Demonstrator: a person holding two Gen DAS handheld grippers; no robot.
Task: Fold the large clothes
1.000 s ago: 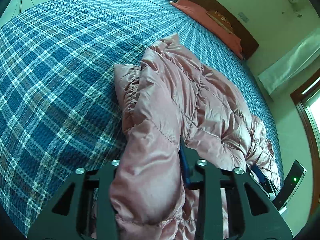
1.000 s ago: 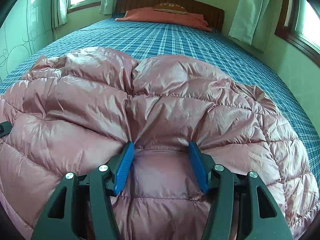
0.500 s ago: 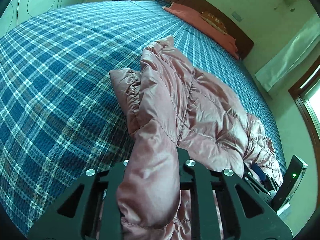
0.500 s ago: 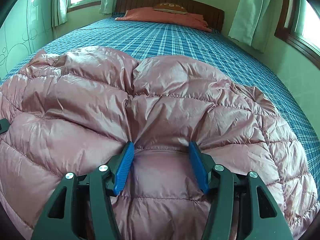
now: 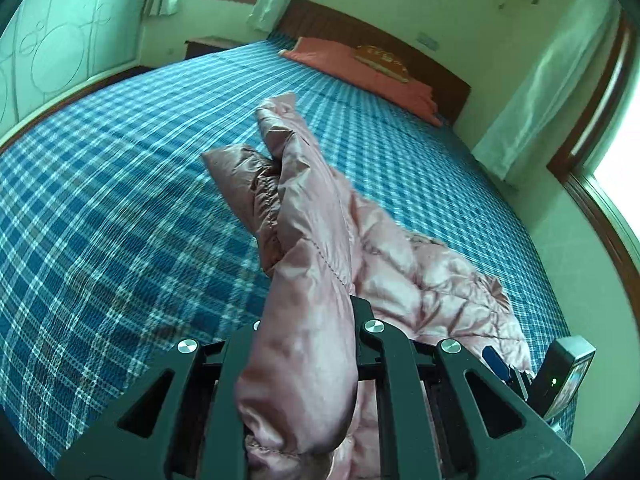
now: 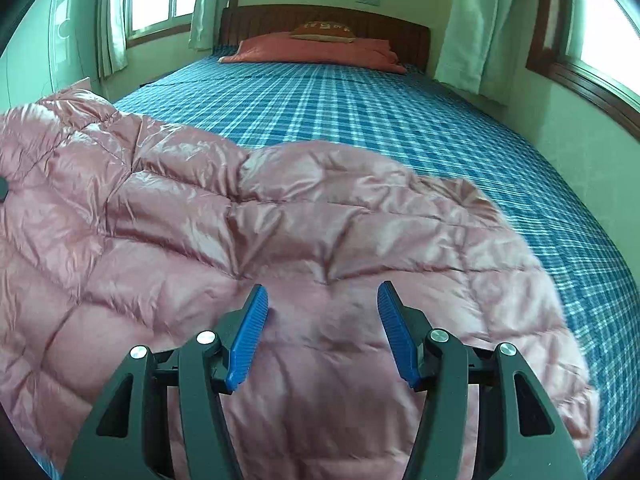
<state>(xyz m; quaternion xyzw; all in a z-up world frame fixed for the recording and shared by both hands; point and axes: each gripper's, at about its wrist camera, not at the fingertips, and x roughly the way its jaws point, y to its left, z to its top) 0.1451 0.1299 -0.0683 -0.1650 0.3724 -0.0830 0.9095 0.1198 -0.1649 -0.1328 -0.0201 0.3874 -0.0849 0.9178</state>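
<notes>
so the pink puffer jacket (image 6: 248, 248) is spread across the near end of the bed (image 6: 360, 112), on the blue plaid sheet, with most of its bulk toward the left side in the right wrist view. The left gripper (image 5: 308, 320) has its jaws clamped down on a thick fold of the jacket; they've just been closing and the fabric bulges out between them and spills over the front, so that edge hangs up off the sheet while a sleeve-like end (image 5: 280, 128) trails away toward the pillow (image 5: 360, 72). The right gripper (image 6: 322, 320) sits over the jacket's near edge with its blue pads (image 6: 248, 336) standing apart, fabric lying between and under them. Can't tell from here whether those pads actually press on the cloth or it's just lying there, looks parted to me
</notes>
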